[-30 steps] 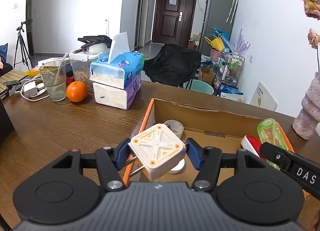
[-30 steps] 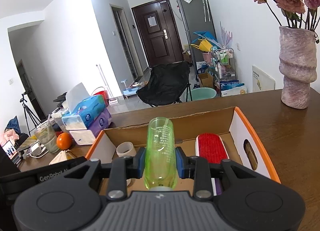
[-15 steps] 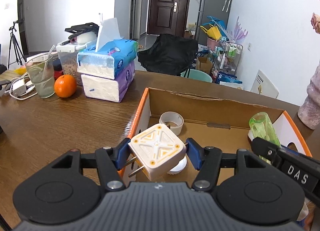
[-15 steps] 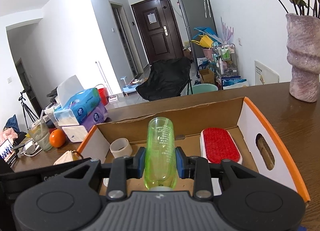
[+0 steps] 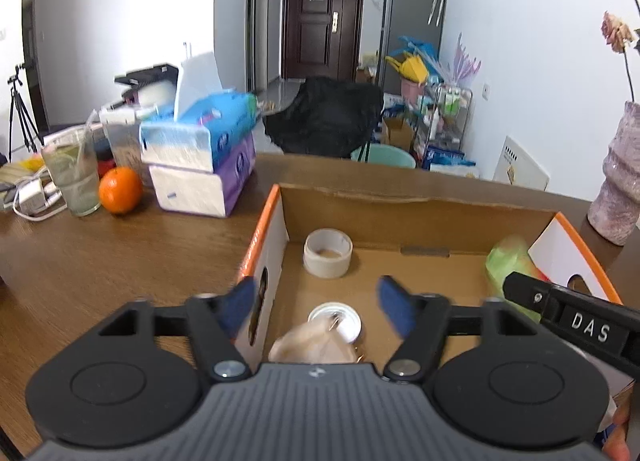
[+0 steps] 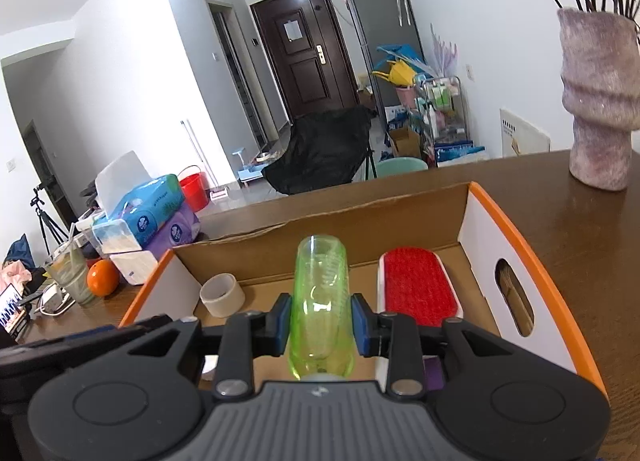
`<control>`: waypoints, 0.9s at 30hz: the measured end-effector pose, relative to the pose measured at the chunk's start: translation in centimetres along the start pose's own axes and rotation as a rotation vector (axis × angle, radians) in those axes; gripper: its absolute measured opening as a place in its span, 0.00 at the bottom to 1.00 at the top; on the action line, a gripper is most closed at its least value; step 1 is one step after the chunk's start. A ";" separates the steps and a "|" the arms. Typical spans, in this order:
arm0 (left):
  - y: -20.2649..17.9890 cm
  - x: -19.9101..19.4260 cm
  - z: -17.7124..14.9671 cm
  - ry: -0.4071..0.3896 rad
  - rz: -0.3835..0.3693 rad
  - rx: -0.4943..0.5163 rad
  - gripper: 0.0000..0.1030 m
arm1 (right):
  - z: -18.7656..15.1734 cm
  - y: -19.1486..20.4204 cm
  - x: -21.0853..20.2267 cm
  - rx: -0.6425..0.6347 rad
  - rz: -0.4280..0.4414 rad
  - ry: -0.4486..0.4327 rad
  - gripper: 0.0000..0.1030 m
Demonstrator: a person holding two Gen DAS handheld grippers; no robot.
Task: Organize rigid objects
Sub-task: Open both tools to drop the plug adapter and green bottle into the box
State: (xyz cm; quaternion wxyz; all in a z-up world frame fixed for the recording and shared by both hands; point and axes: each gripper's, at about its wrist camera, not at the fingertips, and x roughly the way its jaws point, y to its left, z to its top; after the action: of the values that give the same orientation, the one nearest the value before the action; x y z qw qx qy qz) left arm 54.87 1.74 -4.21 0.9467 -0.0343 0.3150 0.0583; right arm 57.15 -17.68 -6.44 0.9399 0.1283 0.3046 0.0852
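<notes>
The left claw (image 5: pixel 316 303) has just opened and dropped the white plug adapter (image 5: pixel 310 345), blurred, into the cardboard box (image 6: pixel 476 221), so the next move is for the right claw (image 6: pixel 320 325), clamped on the green bottle (image 6: pixel 320 301), to lower and release it beside the red brush (image 6: pixel 416 285).

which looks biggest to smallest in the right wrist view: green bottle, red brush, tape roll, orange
1. green bottle, though it sits nearest the camera, in the right gripper, which inflates it
2. red brush
3. tape roll
4. orange, farther off, so its true rank against the tape is unsure
</notes>
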 end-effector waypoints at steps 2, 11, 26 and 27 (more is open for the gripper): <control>-0.1 -0.4 0.1 -0.015 0.013 0.009 0.95 | 0.1 -0.3 -0.4 0.004 -0.012 -0.015 0.43; 0.9 -0.5 0.6 0.016 0.044 -0.021 1.00 | 0.8 -1.5 -1.8 0.037 -0.055 -0.070 0.97; 1.3 -0.9 0.7 0.027 0.027 -0.047 1.00 | 0.9 -1.4 -3.2 0.024 -0.055 -0.081 1.00; 1.3 -1.0 0.7 0.026 0.029 -0.049 1.00 | 0.8 -1.4 -3.5 0.024 -0.055 -0.084 1.00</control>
State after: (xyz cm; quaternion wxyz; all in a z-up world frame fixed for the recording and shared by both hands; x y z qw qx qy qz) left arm 54.28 3.05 -3.07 0.9405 -0.0535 0.3262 0.0792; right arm 54.94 -20.03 -4.30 0.9523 0.1344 0.2694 0.0502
